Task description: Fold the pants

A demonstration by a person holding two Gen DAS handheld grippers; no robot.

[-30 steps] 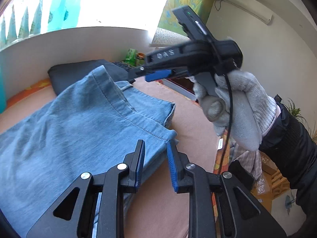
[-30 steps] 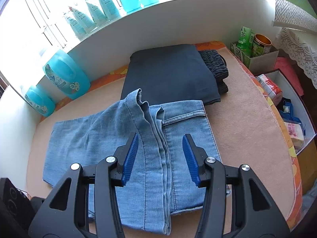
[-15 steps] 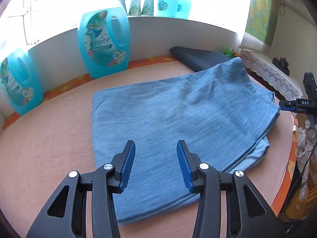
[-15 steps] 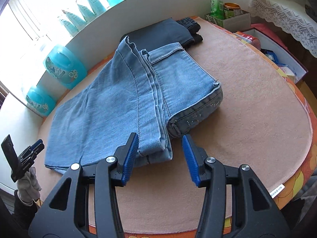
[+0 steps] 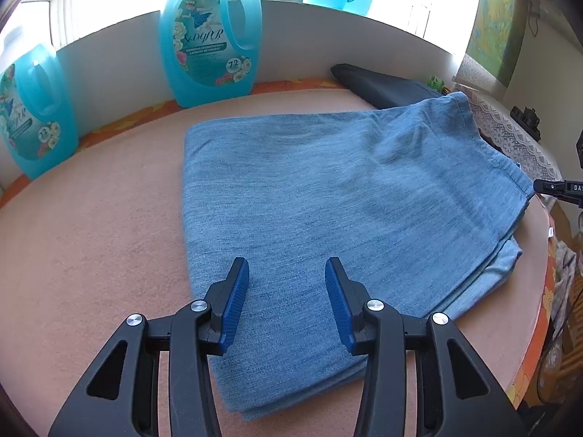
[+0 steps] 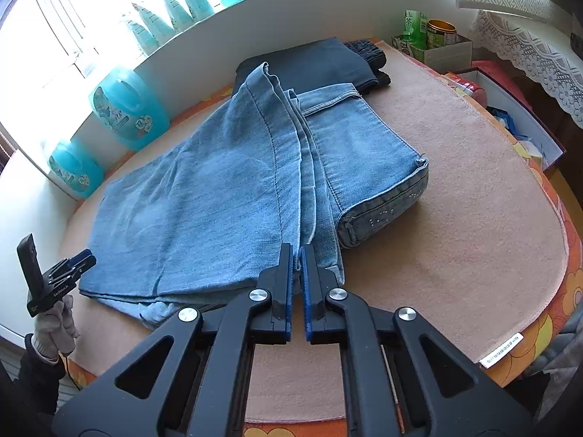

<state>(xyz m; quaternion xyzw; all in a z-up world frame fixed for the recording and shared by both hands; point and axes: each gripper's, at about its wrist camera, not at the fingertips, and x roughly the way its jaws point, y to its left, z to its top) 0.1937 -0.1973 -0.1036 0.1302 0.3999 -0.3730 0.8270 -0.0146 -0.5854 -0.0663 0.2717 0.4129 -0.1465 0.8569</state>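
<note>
The jeans [image 6: 226,189] lie half-folded on the pink table [image 6: 473,240]. The right gripper [image 6: 297,276] has just clamped the near hem edge, presumably to carry it over, while the left gripper [image 5: 286,291] hovers agape over the fold (steadying, I'd guess).

Light-blue denim jeans [image 6: 226,182] — on a pinkish mat [image 6: 473,218] — beside turquoise, perhaps floral-labelled, jugs [image 5: 209,36].
</note>
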